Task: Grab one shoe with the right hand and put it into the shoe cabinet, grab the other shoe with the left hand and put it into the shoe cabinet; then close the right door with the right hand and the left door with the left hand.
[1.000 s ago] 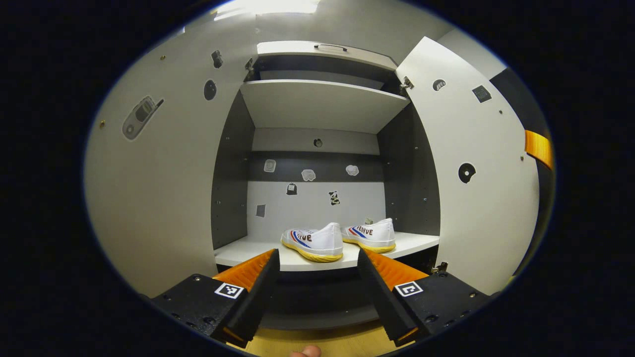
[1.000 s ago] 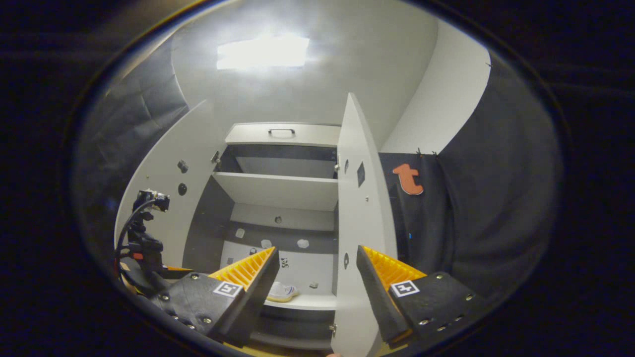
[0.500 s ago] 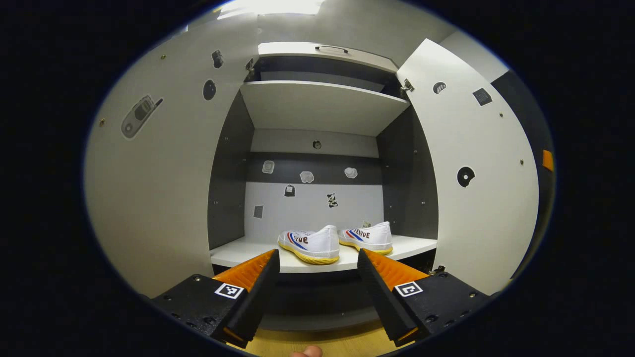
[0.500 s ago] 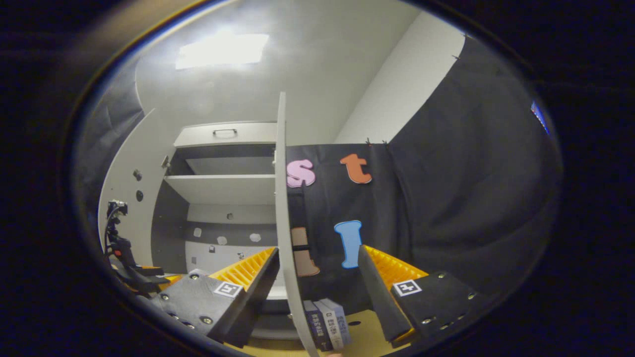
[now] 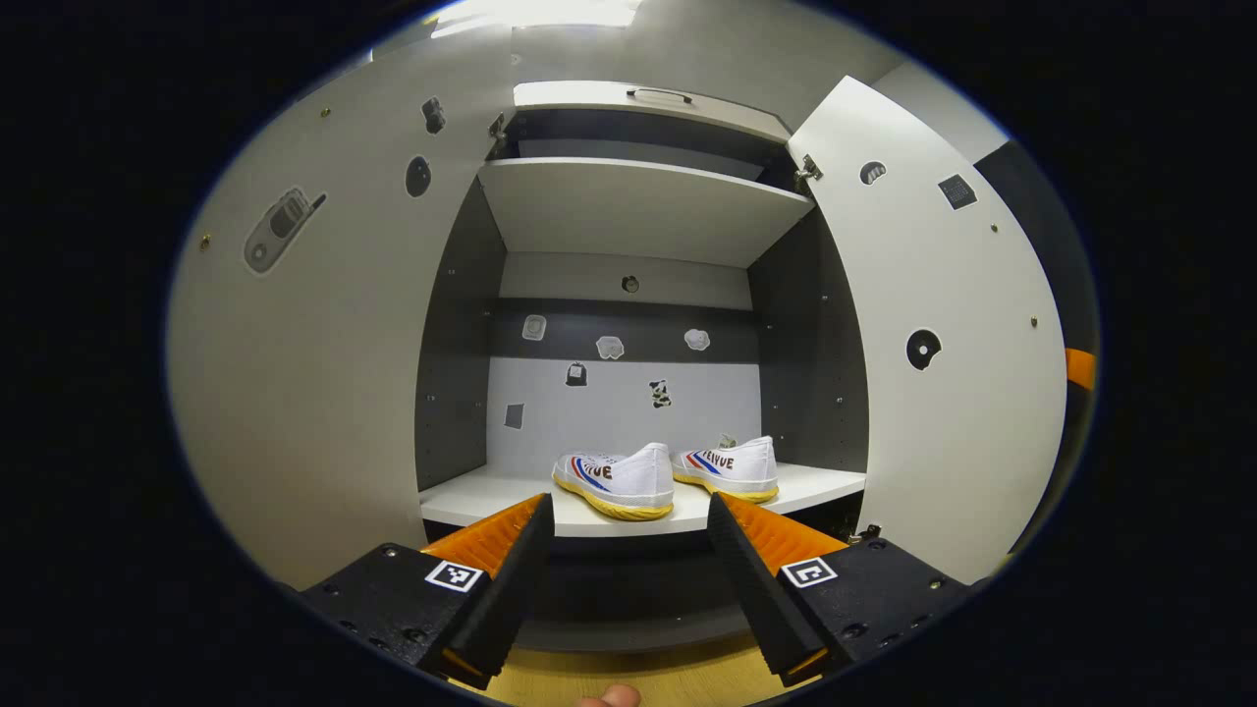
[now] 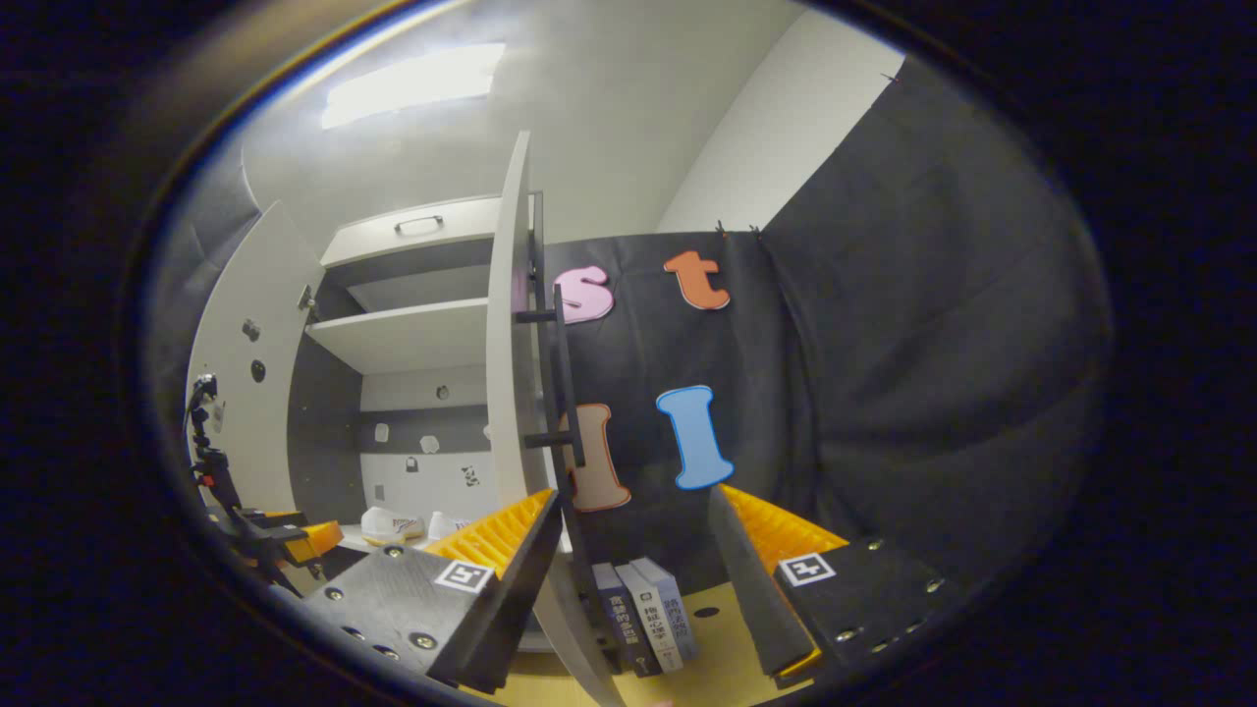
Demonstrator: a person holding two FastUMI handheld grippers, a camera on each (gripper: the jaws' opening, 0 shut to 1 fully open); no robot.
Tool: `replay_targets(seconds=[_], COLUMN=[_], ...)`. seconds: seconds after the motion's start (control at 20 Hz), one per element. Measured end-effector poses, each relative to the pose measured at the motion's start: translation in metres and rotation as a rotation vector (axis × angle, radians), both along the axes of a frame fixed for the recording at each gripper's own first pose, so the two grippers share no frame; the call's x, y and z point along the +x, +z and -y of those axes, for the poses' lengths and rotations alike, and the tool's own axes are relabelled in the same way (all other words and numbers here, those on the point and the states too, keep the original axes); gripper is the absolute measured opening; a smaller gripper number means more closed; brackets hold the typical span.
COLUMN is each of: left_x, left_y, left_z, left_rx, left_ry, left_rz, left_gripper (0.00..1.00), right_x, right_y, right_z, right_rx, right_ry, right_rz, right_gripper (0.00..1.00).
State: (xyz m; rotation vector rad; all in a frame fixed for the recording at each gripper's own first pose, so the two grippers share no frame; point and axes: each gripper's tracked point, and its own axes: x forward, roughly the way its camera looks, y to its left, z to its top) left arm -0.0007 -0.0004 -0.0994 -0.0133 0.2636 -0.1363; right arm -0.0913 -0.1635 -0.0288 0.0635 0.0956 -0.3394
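Both shoes already sit inside the cabinet, straight ahead of the left hand-held gripper (image 5: 628, 579), side by side on the lower shelf (image 5: 471, 503). The left shoe (image 5: 616, 479) lies a little nearer the shelf's front edge than the right shoe (image 5: 732, 469), and both have their heels toward the opening, which suggests each was pushed in toe first. That gripper hangs back outside the cabinet with its fingers spread and nothing between them, likely waiting its turn, since the left door (image 5: 314, 344) stands wide open to its left.

The right hand-held gripper (image 6: 633, 589) is also spread and empty. The right door (image 6: 511, 373) shows nearly edge-on just ahead of it and slightly to its left, and the door's dark bar handle (image 6: 562, 378) faces the gripper's side. I judge it sits behind the door this way so that it can push the panel shut. A few books (image 6: 643, 624) stand low on the floor, just beyond its fingers.
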Motion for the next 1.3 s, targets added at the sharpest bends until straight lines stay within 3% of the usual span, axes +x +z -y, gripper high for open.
replay_targets(seconds=[0.1, 0.15, 0.4, 0.95, 1.3], left_x=[-0.004, -0.006, -0.017, -0.046, -0.059], left_y=[0.007, 0.01, 0.029, 0.081, 0.095], left_z=[-0.002, -0.003, -0.007, -0.019, -0.033], left_rx=[0.001, 0.002, 0.014, -0.013, 0.005], left_ry=[0.01, 0.014, 0.049, 0.08, 0.103], left_rz=[0.009, 0.014, 0.049, 0.17, 0.205], left_gripper=[0.95, 0.95, 0.94, 0.94, 0.94], right_x=[-0.002, -0.004, -0.002, 0.023, 0.044], right_y=[-0.002, -0.002, -0.001, -0.011, -0.031], right_z=[-0.003, -0.001, -0.007, -0.081, -0.122], right_rx=[0.032, 0.042, 0.022, 0.04, 0.017], right_ry=[0.02, 0.028, 0.055, 0.275, 0.364], right_rz=[-0.008, -0.009, -0.014, -0.037, -0.088], right_gripper=[0.85, 0.92, 0.92, 0.92, 0.92])
